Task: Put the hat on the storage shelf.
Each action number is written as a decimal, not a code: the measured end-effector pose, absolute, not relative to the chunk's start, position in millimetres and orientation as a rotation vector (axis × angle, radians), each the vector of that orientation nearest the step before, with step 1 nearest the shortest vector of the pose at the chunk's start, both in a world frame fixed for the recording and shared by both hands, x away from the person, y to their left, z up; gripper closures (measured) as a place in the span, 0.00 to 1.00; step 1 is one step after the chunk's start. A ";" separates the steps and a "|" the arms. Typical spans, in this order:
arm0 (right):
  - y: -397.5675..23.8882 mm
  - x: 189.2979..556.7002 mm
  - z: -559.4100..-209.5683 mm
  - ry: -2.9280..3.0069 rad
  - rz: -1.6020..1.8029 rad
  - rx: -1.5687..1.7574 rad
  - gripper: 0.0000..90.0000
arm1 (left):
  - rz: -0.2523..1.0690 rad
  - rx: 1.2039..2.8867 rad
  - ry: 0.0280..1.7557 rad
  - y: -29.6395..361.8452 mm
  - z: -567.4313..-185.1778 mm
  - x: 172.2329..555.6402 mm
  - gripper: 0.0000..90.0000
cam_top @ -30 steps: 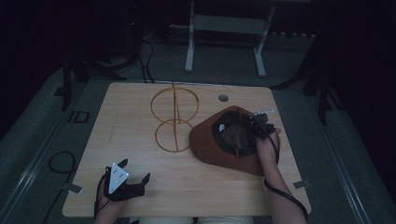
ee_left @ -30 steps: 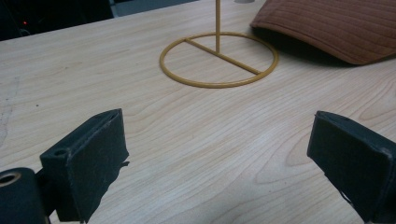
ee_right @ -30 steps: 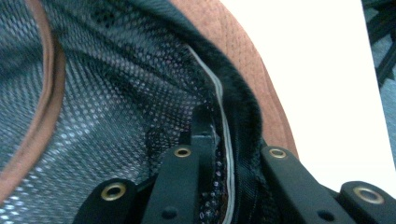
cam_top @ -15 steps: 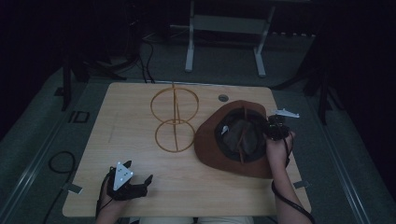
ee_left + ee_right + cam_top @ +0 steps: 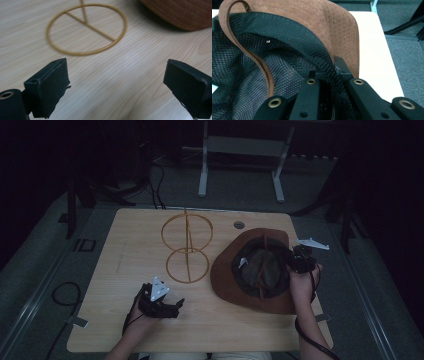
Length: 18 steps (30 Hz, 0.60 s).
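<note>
Your right gripper is pinching the brown hat at its black mesh inner band, the 2 jaws nearly closed on it. Your left gripper is hovering wide open and empty over the surface, with the wire ring stand just ahead of it.

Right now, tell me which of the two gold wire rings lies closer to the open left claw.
The lower ring, flat on the table, is closer to the left claw. The other ring stands farther back, toward the far edge.
</note>
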State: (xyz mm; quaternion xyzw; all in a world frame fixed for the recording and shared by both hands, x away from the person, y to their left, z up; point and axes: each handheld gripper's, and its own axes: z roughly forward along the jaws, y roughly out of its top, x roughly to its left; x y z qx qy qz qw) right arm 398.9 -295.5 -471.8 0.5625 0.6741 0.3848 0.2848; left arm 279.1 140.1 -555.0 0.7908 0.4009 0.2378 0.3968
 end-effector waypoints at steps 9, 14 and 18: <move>-300.0 393.6 -477.0 1.790 1.015 1.507 0.94 | 0.561 2.066 0.931 98.9 -546.3 296.8 0.11; -301.4 390.4 -475.8 1.781 1.010 1.500 0.94 | 0.529 2.085 0.877 71.4 -533.1 306.5 0.13; -303.1 389.1 -475.4 1.779 1.005 1.500 0.94 | 0.484 2.092 0.835 48.9 -518.5 315.1 0.13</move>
